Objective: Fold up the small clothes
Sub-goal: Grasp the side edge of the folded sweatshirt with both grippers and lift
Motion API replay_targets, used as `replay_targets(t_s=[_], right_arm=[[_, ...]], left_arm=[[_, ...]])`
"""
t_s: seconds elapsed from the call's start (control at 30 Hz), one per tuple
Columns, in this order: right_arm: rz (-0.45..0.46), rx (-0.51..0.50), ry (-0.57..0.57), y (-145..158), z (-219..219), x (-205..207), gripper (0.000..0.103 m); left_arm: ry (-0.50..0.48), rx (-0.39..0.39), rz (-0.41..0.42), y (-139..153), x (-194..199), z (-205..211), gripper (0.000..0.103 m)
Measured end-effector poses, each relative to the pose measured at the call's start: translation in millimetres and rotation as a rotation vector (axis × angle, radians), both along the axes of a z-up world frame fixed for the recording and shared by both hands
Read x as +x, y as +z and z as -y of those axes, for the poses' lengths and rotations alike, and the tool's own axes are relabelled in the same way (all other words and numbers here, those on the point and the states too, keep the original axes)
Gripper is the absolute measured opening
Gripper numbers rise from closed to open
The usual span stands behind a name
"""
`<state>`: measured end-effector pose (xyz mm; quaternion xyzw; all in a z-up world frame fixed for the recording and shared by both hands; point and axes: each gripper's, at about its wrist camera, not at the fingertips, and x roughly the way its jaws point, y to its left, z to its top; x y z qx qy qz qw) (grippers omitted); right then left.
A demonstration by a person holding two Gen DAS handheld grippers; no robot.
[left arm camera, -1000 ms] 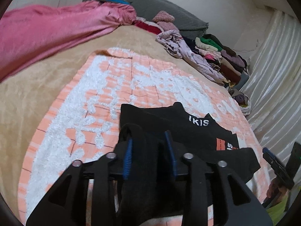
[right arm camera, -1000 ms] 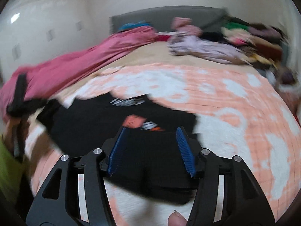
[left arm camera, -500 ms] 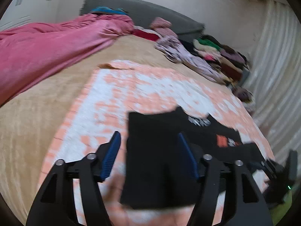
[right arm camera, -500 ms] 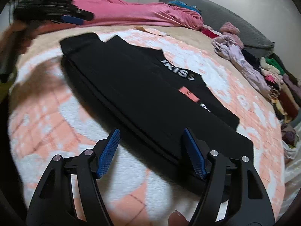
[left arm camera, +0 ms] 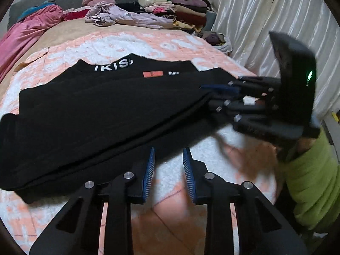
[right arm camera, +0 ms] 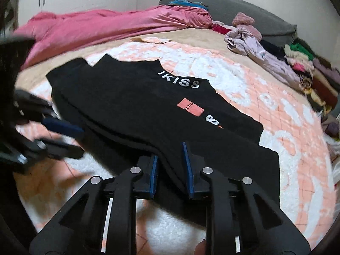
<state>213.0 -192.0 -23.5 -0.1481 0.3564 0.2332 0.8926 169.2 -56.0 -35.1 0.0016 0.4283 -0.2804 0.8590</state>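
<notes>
Both grippers angle downward at the folded black shirt (right arm camera: 148, 106) on the peach-and-white quilt (right arm camera: 276, 110) — the right gripper (right arm camera: 170, 165), jaws just closing, pinches the shirt's near edge, while the left gripper (left arm camera: 167, 167), also just narrowed, hangs unclamped beside its hem.

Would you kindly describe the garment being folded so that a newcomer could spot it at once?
On the bed, find the peach-and-white quilt. The black top lies flat on it, near the grippers. Unlike the clothes heaped by the headboard, it bears white lettering and an orange patch.
</notes>
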Motion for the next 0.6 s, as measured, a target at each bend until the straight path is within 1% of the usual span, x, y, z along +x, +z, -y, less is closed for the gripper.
replay_targets(t_s=[0.07,0.17,0.3,0.37,0.47,0.53,0.57,0.6], right_arm=[[0.004,0.002,-0.009,0,0,4,0.015],[0.019,0.006,-0.02,3,0,9,0.015],[0.052,0.008,-0.045,9,2,16,0.016],[0.06,0.01,-0.061,13,4,22,0.018],[0.064,0.01,-0.082,17,5,34,0.021],[0.092,-0.003,-0.101,21,4,46,0.025],[0.103,-0.003,-0.112,22,4,50,0.032],[0.132,-0.011,-0.137,23,3,57,0.04]], left_arm=[[0.013,0.018,0.014,-6,4,0,0.026],[0.043,0.004,0.007,-10,12,-8,0.024],[0.09,-0.043,0.037,5,20,-23,0.024],[0.122,-0.03,0.066,11,27,-26,0.024],[0.161,-0.031,0.074,18,41,-37,0.024],[0.178,-0.025,0.079,21,54,-42,0.024],[0.199,-0.015,0.094,23,61,-45,0.024],[0.215,-0.007,0.109,24,67,-48,0.024]])
